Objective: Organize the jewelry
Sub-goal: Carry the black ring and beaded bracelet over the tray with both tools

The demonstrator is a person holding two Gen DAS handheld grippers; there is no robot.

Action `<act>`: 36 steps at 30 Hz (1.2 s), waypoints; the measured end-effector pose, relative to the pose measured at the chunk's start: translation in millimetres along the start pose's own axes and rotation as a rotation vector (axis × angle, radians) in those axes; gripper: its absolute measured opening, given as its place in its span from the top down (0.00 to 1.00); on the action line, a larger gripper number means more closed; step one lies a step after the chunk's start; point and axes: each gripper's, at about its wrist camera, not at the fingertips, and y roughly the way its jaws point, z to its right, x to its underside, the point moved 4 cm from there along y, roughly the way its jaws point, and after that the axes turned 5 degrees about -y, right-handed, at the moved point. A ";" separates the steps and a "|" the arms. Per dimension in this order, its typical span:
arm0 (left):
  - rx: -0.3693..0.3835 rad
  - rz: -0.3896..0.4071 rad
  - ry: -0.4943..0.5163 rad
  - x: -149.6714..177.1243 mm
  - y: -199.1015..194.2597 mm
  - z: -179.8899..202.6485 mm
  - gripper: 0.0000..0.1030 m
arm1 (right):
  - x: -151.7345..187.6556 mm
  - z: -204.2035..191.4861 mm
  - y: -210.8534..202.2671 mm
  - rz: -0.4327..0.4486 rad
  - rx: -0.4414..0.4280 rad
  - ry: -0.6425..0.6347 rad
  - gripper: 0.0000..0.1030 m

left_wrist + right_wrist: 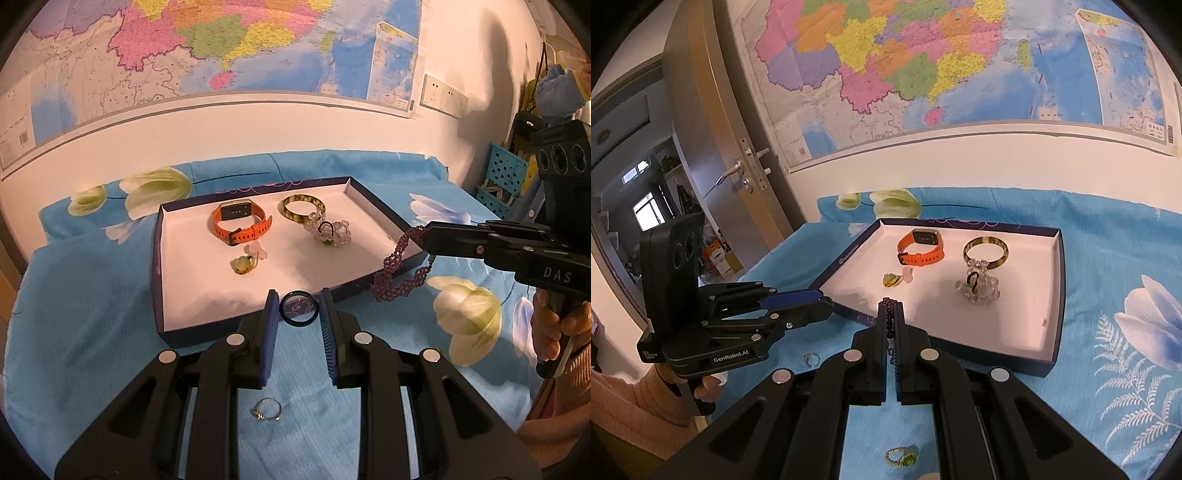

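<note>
My left gripper point(299, 297) is shut on a small dark blue ring point(299, 308), held just above the near rim of the dark blue tray point(157, 258). In the tray lie an orange watch point(240, 221), a greenish bangle point(303, 208), a clear bead bracelet point(328, 230) and a yellow-green pendant point(243, 264). My right gripper point(891, 306) is shut on a purple bead bracelet point(891, 323). That purple bracelet point(391, 266) dangles over the tray's right near corner. A silver ring point(267, 410) and a gold ring with a green stone point(903, 456) lie on the cloth.
The tray point(1060, 295) rests on a blue floral bedspread point(92, 295) against a wall with a large map point(221, 55). A blue plastic basket point(506, 177) stands at the right. An open door point(713, 147) is at the left. A person's hand point(554, 332) holds the right gripper's handle.
</note>
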 end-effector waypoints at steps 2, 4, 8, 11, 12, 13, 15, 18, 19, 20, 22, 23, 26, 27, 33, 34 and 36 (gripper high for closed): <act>-0.002 0.002 -0.003 -2.0 1.4 -1.4 0.78 | -2.3 1.0 1.3 0.003 0.004 -0.002 0.98; -0.005 0.005 -0.004 -4.3 3.0 -2.3 0.78 | -4.4 2.6 3.6 0.002 -0.001 0.003 0.98; -0.011 0.013 -0.004 -8.8 5.9 -3.1 0.78 | -8.7 7.8 7.1 0.006 -0.002 0.013 0.98; -0.013 0.014 -0.005 -11.4 8.8 -4.3 0.78 | -12.3 11.2 9.3 0.009 0.005 0.019 0.98; -0.018 0.017 -0.005 -12.6 10.0 -4.9 0.78 | -13.4 12.3 9.5 0.010 0.006 0.020 0.98; -0.018 0.016 -0.006 -13.5 10.8 -5.2 0.78 | -15.0 14.1 10.2 0.012 0.010 0.021 0.98; -0.020 0.015 -0.011 -15.7 13.3 -6.7 0.78 | -17.2 16.5 11.2 0.012 0.014 0.023 0.98; -0.023 0.015 -0.014 -18.6 16.2 -8.9 0.78 | -20.4 21.1 14.7 0.012 0.024 0.028 0.98; -0.023 0.015 -0.014 -19.4 17.1 -9.4 0.78 | -21.2 23.2 16.8 0.011 0.027 0.033 0.98; -0.023 0.014 -0.015 -20.1 18.3 -9.7 0.78 | -21.6 23.9 18.1 0.009 0.029 0.034 0.98; -0.028 0.013 -0.015 -21.5 20.4 -10.8 0.78 | -22.5 26.9 21.7 0.004 0.029 0.039 0.98; -0.029 0.012 -0.015 -22.2 21.5 -11.7 0.78 | -22.3 27.7 22.8 0.002 0.031 0.040 0.98; -0.032 0.012 -0.018 -23.6 23.9 -12.7 0.78 | -22.0 30.6 27.3 -0.005 0.032 0.045 0.98; -0.032 0.011 -0.019 -24.2 25.0 -13.2 0.78 | -22.0 31.2 28.2 -0.006 0.032 0.046 0.98; -0.043 0.006 -0.021 -26.4 31.6 -15.2 0.78 | -21.7 35.6 35.1 -0.016 0.035 0.056 0.98; -0.043 0.005 -0.022 -26.7 32.6 -15.6 0.78 | -22.3 36.3 36.7 -0.019 0.036 0.056 0.98; -0.047 0.000 -0.025 -27.3 35.7 -17.0 0.78 | -23.0 38.0 38.9 -0.022 0.038 0.059 0.98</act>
